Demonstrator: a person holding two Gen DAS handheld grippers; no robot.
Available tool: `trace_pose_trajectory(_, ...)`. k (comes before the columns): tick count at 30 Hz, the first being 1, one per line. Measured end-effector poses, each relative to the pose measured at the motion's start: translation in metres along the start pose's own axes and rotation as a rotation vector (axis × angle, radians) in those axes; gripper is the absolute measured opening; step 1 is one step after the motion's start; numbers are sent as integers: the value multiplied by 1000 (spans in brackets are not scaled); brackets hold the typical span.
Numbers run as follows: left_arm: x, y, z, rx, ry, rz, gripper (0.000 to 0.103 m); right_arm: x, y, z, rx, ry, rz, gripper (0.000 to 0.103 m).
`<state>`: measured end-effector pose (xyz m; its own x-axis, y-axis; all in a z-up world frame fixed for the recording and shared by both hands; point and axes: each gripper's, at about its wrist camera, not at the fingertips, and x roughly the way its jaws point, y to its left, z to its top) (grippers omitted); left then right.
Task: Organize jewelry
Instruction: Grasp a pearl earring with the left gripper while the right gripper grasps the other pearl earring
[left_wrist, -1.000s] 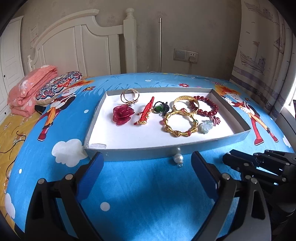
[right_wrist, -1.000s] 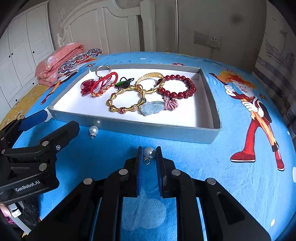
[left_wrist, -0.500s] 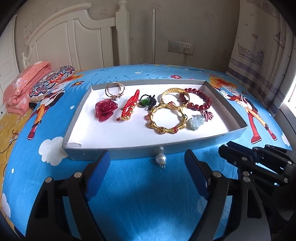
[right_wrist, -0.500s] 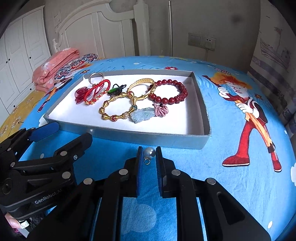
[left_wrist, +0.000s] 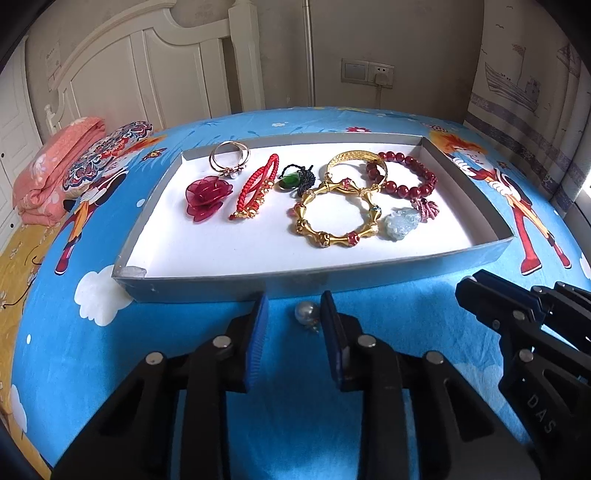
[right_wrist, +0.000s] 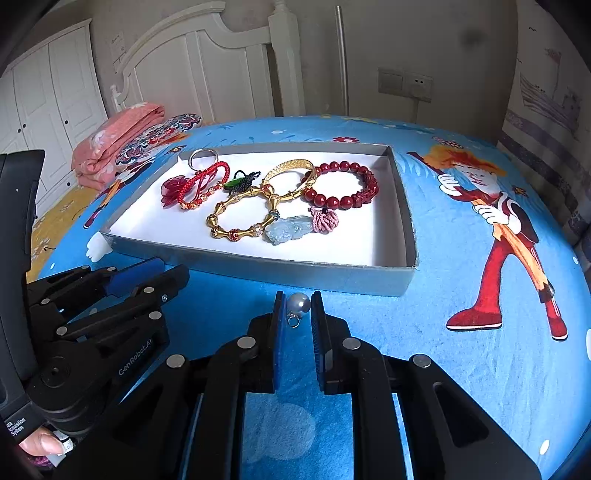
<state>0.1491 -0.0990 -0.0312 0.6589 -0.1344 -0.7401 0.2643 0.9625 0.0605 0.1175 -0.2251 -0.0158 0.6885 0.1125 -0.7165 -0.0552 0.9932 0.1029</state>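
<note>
A pearl (left_wrist: 306, 312) is bracketed on the bed by the closing left tool (left_wrist: 295, 314), just short of the tray (left_wrist: 303, 282) beyond; a second pearl (right_wrist: 298, 304) is pinched by the narrow right tool (right_wrist: 297, 308).

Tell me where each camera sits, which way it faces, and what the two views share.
Left wrist: sits on the left gripper, looking forward and down over the blue sheet at the jewelry tray; its own fingers, closing around a loose pearl, fill the foreground; the right gripper shows at right.
Right wrist: sits on the right gripper, same heading; its fingers clamp another pearl; the left gripper and a fingertip show at left.
Shared: tray, bracelets, blue sheet, headboard.
</note>
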Motion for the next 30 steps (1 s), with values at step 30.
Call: trace_pose_trajectory(30,-31,24,-13,-76,-124,-15,13,-17,20,1,-44,-75,7,14)
